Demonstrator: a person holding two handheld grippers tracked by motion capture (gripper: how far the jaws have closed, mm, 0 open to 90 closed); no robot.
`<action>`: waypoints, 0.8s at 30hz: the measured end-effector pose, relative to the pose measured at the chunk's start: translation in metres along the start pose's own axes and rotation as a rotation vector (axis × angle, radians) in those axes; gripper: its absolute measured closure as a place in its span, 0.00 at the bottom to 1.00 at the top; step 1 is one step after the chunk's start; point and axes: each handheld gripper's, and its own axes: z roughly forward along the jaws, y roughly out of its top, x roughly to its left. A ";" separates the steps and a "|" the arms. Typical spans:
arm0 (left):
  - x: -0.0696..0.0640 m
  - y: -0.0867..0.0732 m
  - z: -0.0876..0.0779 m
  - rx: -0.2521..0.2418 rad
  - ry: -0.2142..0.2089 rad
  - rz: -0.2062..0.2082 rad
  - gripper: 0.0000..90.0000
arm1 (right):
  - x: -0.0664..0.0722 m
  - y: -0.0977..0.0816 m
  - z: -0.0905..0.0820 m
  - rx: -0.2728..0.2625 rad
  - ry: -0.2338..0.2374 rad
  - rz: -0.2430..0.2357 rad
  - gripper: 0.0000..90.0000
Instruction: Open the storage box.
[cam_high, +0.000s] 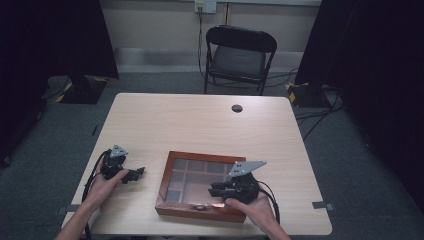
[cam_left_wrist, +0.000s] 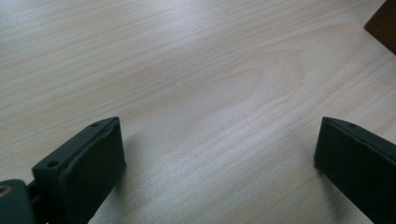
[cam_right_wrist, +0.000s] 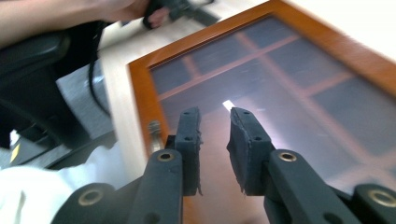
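A reddish-brown wooden box (cam_high: 197, 210) with a glass lid lies flat at the table's front middle, and divided compartments show through the glass. My right gripper (cam_high: 213, 190) hovers over the lid's front right part and points left. In the right gripper view, my right gripper (cam_right_wrist: 215, 119) has a narrow gap between its jaws with nothing in it, above the glass and near the box frame (cam_right_wrist: 140, 93) and a small metal latch (cam_right_wrist: 155, 128). My left gripper (cam_high: 139, 173) rests on the table left of the box. Its jaws (cam_left_wrist: 219, 154) stand wide open over bare wood, with a box corner (cam_left_wrist: 383, 25) at the upper right.
The light wooden table (cam_high: 200, 125) has a dark cable hole (cam_high: 237, 108) near its far edge. A black folding chair (cam_high: 239, 55) stands behind the table. Dark curtains hang at both sides, and cables run across the floor at the right.
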 end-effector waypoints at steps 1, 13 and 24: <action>0.000 0.000 0.000 0.000 0.000 0.000 0.01 | 0.002 0.000 0.002 0.008 0.010 -0.005 0.83; -0.002 0.000 0.000 -0.009 0.000 -0.022 0.01 | 0.021 -0.002 0.023 0.063 0.117 -0.068 0.89; -0.004 -0.001 -0.001 0.002 -0.001 -0.005 0.01 | 0.020 -0.010 0.030 0.105 0.127 -0.092 0.91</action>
